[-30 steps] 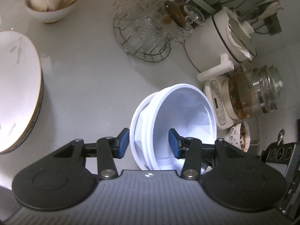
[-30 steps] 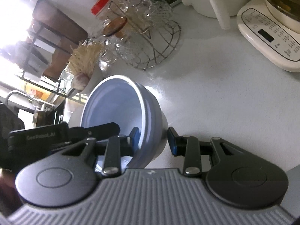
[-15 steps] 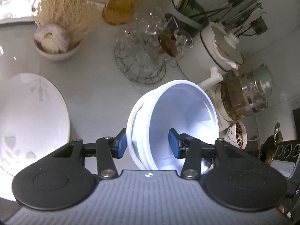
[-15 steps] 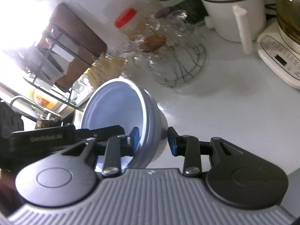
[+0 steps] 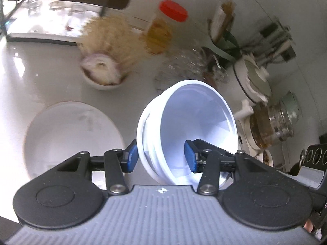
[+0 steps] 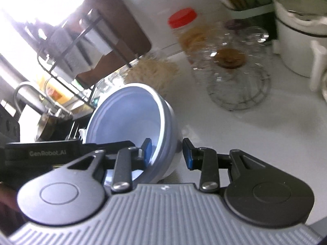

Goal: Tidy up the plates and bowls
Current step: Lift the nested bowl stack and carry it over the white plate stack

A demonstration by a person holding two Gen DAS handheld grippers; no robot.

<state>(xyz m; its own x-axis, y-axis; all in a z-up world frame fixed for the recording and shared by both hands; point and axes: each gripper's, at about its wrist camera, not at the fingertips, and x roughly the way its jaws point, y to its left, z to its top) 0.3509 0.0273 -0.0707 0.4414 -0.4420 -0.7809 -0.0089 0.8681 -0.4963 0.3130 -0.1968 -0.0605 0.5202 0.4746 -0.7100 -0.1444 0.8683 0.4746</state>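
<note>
Countertop (image 5: 51,77) plate (image 5: 69,134) shows only in left wrist view.

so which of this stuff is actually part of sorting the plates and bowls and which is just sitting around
Part of the job:
- white bowls, a nested stack in the left claw
- the same stack, also gripped by the right claw
- plate on the counter

Lying about:
- red-lid jar
- wire rack of glasses
- garlic bowl
- glass kettle
- white pot

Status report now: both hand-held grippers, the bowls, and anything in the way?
Left hand-held gripper shut on white bowls. Right hand-held gripper shut on grey bowl. Plate below left, clear.
</note>
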